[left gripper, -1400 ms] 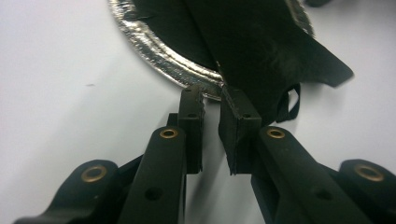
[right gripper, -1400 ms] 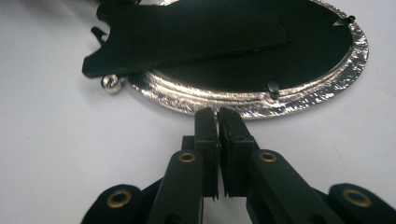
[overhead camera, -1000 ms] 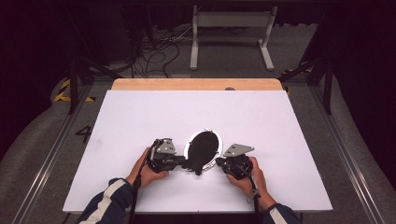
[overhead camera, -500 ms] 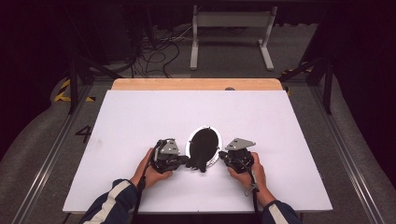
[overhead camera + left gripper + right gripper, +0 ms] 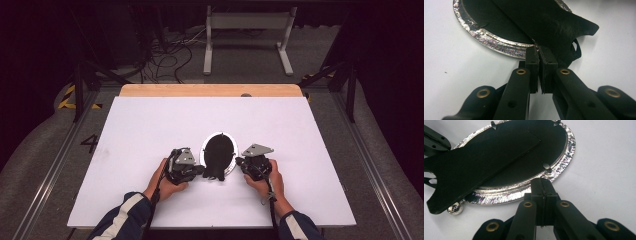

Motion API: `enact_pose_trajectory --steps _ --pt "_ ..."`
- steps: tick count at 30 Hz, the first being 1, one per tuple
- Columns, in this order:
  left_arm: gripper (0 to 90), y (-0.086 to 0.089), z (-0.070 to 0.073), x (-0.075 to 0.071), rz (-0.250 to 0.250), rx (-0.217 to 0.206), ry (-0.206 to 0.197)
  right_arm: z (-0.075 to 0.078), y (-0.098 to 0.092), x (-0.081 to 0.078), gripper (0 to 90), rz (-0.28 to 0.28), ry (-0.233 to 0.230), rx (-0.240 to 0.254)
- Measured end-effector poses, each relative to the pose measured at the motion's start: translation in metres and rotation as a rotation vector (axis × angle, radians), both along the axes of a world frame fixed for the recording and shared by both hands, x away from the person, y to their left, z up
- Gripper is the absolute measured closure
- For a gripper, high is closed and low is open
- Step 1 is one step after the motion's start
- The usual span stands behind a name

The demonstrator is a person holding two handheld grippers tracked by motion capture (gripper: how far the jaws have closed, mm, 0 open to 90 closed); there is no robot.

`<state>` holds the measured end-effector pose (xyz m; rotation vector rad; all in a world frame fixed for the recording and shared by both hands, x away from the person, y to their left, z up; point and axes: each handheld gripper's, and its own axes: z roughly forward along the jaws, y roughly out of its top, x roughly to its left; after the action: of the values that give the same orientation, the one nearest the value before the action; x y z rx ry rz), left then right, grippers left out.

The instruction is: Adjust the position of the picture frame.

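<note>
We have both hand-held grippers clamped: left hand-held gripper (image 5: 539, 53) on the black backing's stand (image 5: 554, 22), right hand-held gripper (image 5: 543, 185) on the oval frame (image 5: 564, 162) rim near the table's front edge; stand not yet opened.

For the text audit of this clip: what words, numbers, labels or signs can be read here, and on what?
"4": a dark figure on the grey floor, left of the white table.
The oval silver frame and both grippers show no readable text.
</note>
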<state>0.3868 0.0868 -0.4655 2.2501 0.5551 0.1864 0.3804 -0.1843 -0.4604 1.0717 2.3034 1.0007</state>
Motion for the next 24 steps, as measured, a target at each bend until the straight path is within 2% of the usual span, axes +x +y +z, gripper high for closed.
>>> enact_pose_trajectory --steps 5,7,9,12,17,22,24 --pt "86.5 -0.001 0.000 0.000 -0.001 -0.001 -0.001 0.000 -0.001 0.001 90.0 -0.003 -0.001 0.006" --pt "86.6 -0.002 0.001 -0.001 -0.002 0.019 -0.016 0.000 -0.001 0.001 90.0 -0.005 -0.001 0.007" --pt "86.5 -0.003 0.001 -0.002 -0.001 0.018 -0.020 -0.001 -0.001 0.000 89.8 -0.007 -0.003 0.006" --pt "81.7 0.001 -0.001 0.001 0.005 -0.003 -0.008 0.001 -0.001 -0.002 85.9 0.003 -0.004 -0.010" --pt "77.0 0.004 0.000 0.002 -0.004 -0.006 -0.010 0.001 -0.004 -0.005 84.8 0.016 0.009 -0.003" --pt "71.8 0.010 0.006 -0.001 -0.015 -0.010 -0.032 0.002 -0.009 -0.009 83.1 0.041 0.030 0.010" --pt "66.6 0.015 0.010 -0.004 -0.025 -0.013 -0.047 0.003 -0.011 -0.011 82.5 0.051 0.041 0.014"
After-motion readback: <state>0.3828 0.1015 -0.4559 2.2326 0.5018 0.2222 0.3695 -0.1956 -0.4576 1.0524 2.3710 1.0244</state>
